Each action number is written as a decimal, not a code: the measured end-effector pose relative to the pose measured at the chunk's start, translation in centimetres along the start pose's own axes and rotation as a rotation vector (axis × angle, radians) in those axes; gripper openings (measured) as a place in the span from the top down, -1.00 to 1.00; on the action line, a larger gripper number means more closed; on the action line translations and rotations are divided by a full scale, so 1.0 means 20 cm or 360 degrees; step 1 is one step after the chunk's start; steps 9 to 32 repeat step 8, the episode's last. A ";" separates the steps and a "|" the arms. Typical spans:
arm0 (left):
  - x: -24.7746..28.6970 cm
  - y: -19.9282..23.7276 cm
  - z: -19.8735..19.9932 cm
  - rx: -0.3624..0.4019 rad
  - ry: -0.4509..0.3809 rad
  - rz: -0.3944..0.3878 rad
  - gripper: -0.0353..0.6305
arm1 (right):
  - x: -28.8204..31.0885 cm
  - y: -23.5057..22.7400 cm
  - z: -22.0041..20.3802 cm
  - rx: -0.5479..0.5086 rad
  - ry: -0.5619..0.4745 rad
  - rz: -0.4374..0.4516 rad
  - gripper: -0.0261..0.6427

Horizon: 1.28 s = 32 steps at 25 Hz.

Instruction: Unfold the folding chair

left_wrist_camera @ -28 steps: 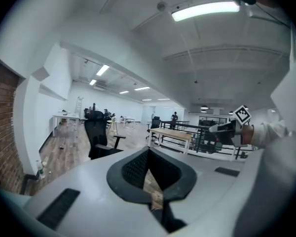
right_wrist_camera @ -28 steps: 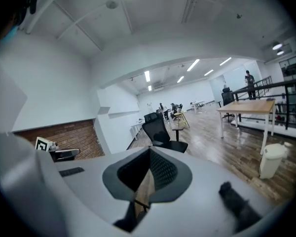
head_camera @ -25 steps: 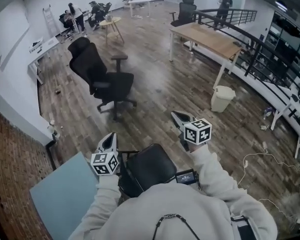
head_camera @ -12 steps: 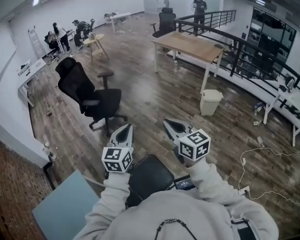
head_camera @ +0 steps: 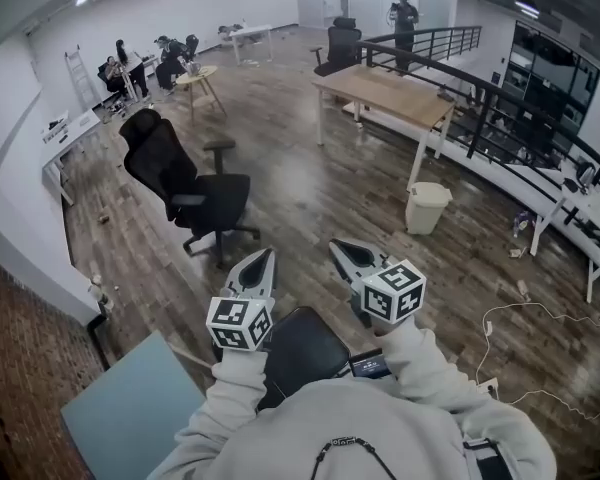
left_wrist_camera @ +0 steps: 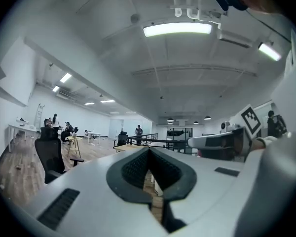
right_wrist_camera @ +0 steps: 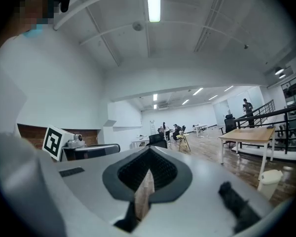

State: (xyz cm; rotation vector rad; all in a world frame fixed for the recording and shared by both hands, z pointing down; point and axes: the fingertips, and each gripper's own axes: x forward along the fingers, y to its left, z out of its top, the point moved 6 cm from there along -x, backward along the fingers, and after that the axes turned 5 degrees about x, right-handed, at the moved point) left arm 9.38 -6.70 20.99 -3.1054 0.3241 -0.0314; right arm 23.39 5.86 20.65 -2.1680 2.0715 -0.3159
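Folding chair sits nearest the person. Just above its front edge hover the left hand-held gripper and right hand-held gripper, side by side. Office chair beyond-left of it, bin beyond-right, surface farther back.

Left gripper closed and empty, right gripper likewise, both held level, side by side
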 end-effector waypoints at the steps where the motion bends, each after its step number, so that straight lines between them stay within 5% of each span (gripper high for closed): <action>1: -0.01 0.00 0.00 0.0002 0.0002 0.0009 0.88 | 0.01 0.01 0.00 -0.0005 0.0003 0.0015 0.90; 8: -0.06 0.03 -0.02 0.0033 0.0052 0.0107 0.88 | 0.05 0.04 -0.01 -0.0013 0.0006 0.0071 0.90; 32: -0.06 0.03 -0.02 0.0033 0.0052 0.0107 0.88 | 0.05 0.04 -0.01 -0.0013 0.0006 0.0071 0.90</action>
